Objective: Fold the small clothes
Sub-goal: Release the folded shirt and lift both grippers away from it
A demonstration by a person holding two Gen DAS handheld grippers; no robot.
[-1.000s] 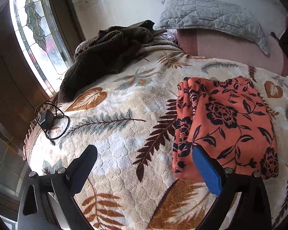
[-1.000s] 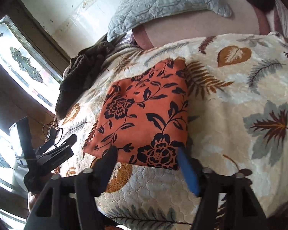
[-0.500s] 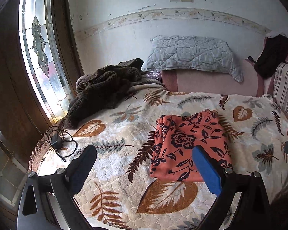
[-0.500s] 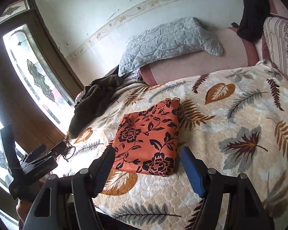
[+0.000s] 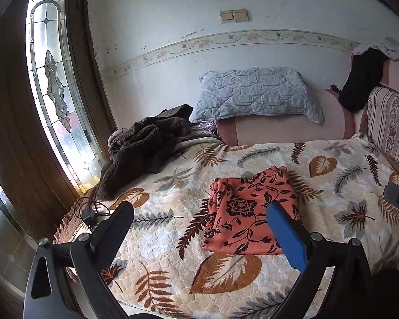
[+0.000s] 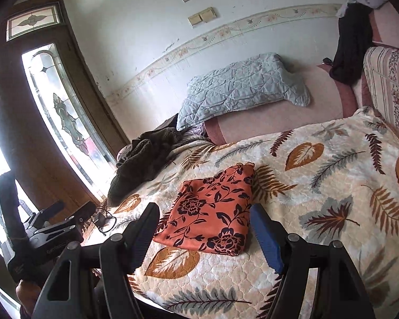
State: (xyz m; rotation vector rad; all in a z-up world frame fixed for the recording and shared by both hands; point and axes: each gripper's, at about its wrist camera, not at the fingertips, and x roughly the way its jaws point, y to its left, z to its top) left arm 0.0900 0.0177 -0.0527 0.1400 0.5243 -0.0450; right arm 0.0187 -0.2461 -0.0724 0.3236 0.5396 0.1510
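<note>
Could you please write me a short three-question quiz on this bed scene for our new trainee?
1. True or false: the left tool is clamped on the orange floral garment.
2. Multiple choice: the brown fleece heap lies (a) on top of the garment, (b) apart from it, toward the window, (c) on the grey quilted pillow.
3. Fill in: the garment lies ____ on the leaf-print blanket.

Key:
1. False: both the left tool and the right tool are open, holding nothing, short of the garment.
2. b
3. folded
</note>
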